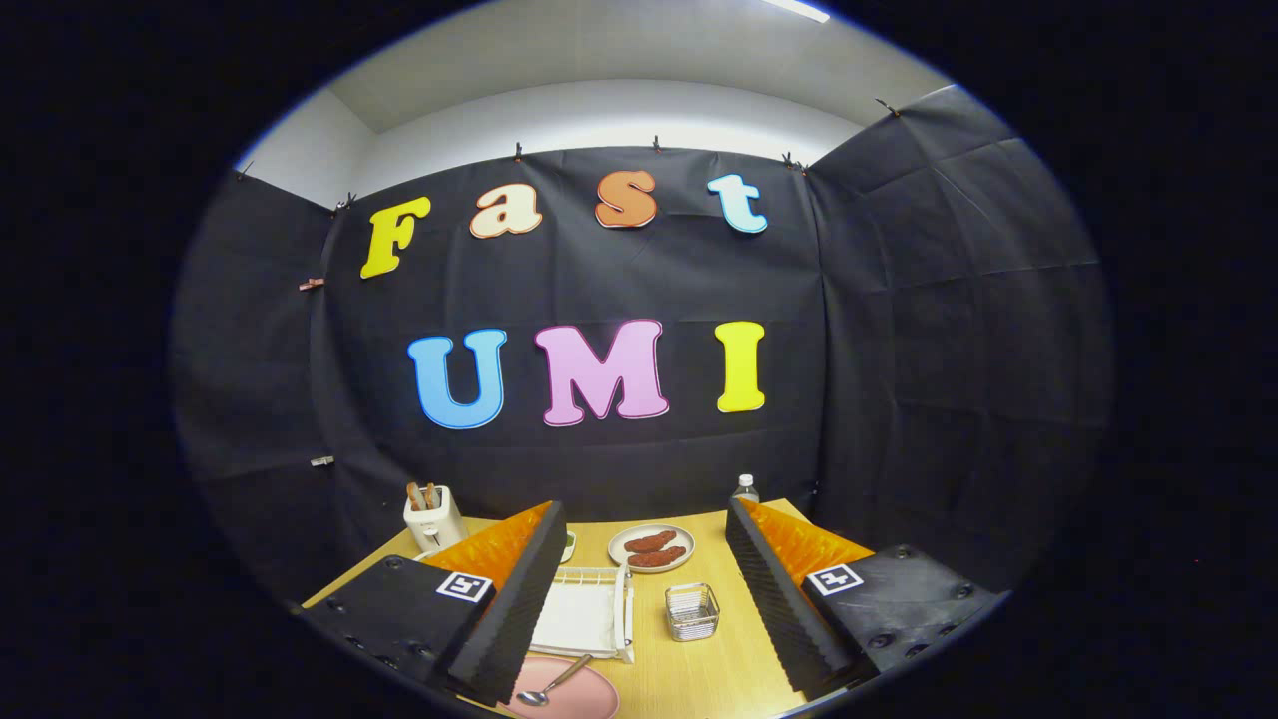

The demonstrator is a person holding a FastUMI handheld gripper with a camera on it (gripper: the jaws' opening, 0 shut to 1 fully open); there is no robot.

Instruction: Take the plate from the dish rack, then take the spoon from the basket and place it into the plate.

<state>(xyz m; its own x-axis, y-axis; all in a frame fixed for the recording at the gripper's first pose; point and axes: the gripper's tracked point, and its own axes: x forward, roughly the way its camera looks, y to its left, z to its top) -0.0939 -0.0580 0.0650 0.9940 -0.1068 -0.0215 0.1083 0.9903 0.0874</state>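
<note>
Wooden tabletop [699, 669] is carrying everything under inspection, taken left to right. You are looking past a white toaster [433, 517] at the far left, holding two brown items in its slots. Nearer you, the pink plate [584, 691] is lying flat beside the left finger, with the spoon [551, 685] resting in it, bowl end towards you. Just beyond it the white dish rack [584, 614] is standing with nothing in it, and to its right the wire basket [691, 611] is sitting with nothing visible in it. Further back, a second plate [651, 546] is holding brown food, and a bottle [745, 488] is standing near the booth wall.

By my judgement the task is appearing complete. The remaining risk is on withdrawal: the left finger is hanging close above the plate's rim, so a low or sideways pull could be clipping it and tipping the spoon out.

Your tool [639, 594] is standing wide apart, gripping nothing and touching nothing.
</note>
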